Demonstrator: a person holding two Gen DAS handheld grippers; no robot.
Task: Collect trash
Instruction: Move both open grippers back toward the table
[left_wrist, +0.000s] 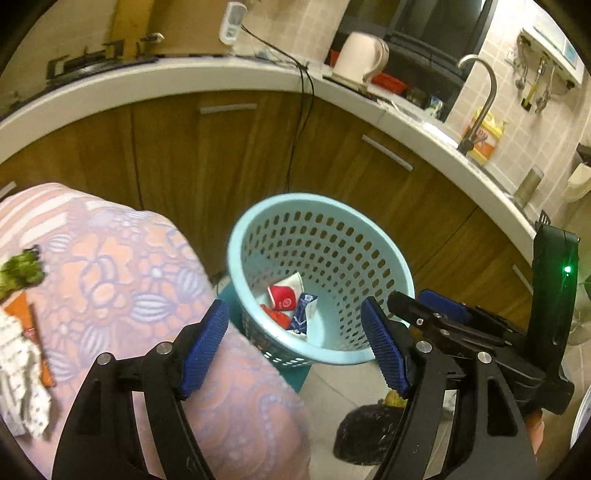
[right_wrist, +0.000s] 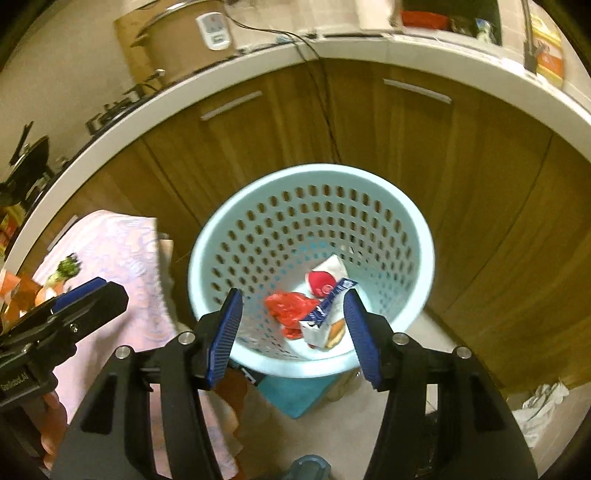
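Wooden kitchen cabinets (left_wrist: 240, 147) under a white counter (left_wrist: 147, 79) curve behind the scene, with a cream kettle (left_wrist: 360, 55) and a tap (left_wrist: 480, 96) farther along the worktop. At far left, a pink floral cloth (left_wrist: 122, 280) covers a raised surface on which a green leafy scrap (left_wrist: 20, 271), an orange wrapper (left_wrist: 22, 314) and a white crumpled piece (left_wrist: 20, 376) lie. The left gripper (left_wrist: 295, 343) hangs above the cloth's edge, tilted down toward the floor, its blue pads (left_wrist: 205, 347) spread wide with nothing between them. Just beside the cloth stands a pale blue perforated basket (right_wrist: 229, 236) holding a red-and-white cup (right_wrist: 325, 277), crumpled red plastic (right_wrist: 291, 310) and a blue-and-white carton (right_wrist: 325, 321). The right gripper (right_wrist: 293, 336) hovers over the basket's near rim, angled downward into it, its fingers equally wide apart and empty. A dark bag (left_wrist: 365, 432) sits on the tiled floor near the basket, and white crumpled paper (right_wrist: 543, 402) lies at far right.
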